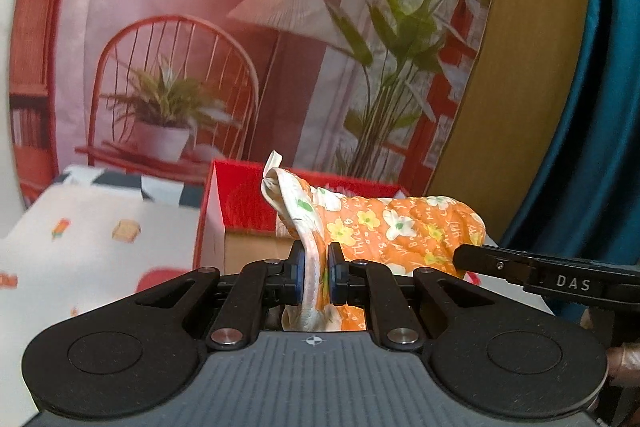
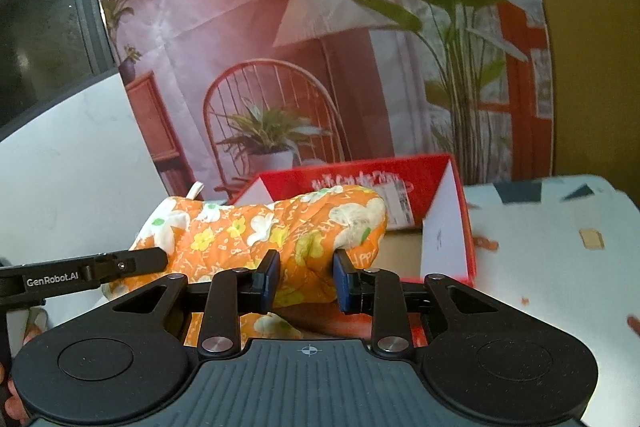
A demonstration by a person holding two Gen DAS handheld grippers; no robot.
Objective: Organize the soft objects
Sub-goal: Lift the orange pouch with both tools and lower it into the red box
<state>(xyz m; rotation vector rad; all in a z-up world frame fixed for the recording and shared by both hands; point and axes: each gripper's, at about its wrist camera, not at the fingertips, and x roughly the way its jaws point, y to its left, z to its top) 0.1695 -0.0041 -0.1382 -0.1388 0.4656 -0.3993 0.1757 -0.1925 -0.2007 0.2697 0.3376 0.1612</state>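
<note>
Orange floral oven mitt (image 1: 384, 227) is off the table, carried between both grippers, stretched roughly level in front of the red cardboard box (image 1: 240, 203).

Left gripper (image 1: 316, 273) — blue pads (image 1: 299, 273) pressed nearly together, pinching the mitt's white cuff edge. The cuff's hanging loop (image 1: 274, 163) sticks up at 12 o'clock from the jaws; the mitt body runs off toward 2 o'clock. A fold of mitt fabric hangs below the pads, close to the gripper body.

Right gripper (image 2: 306, 281) — jaws partly closed on the fingertip end of the mitt (image 2: 260, 231), pads (image 2: 268, 281) bearing on bunched fabric from both sides. From this view the mitt extends toward 10 o'clock, where a finger of the left gripper (image 2: 132, 261) shows at its cuff end. In the left wrist view a finger of the right gripper (image 1: 496, 261) comes in from 3 o'clock and touches the mitt's far end.

Box (image 2: 360, 183) is open-topped, white flaps (image 2: 442, 223) standing up, sits at 12 o'clock from both cameras, just behind the mitt. It rests on a table with a light patterned cloth (image 1: 100, 251), also seen at 3 o'clock in the right view (image 2: 560, 267).

Backdrop (image 1: 200, 27) behind is a printed room scene — chair, lamp, plants.

Fingertips of the person's hand (image 2: 16, 399) show at the lower-left edge of the right view.
</note>
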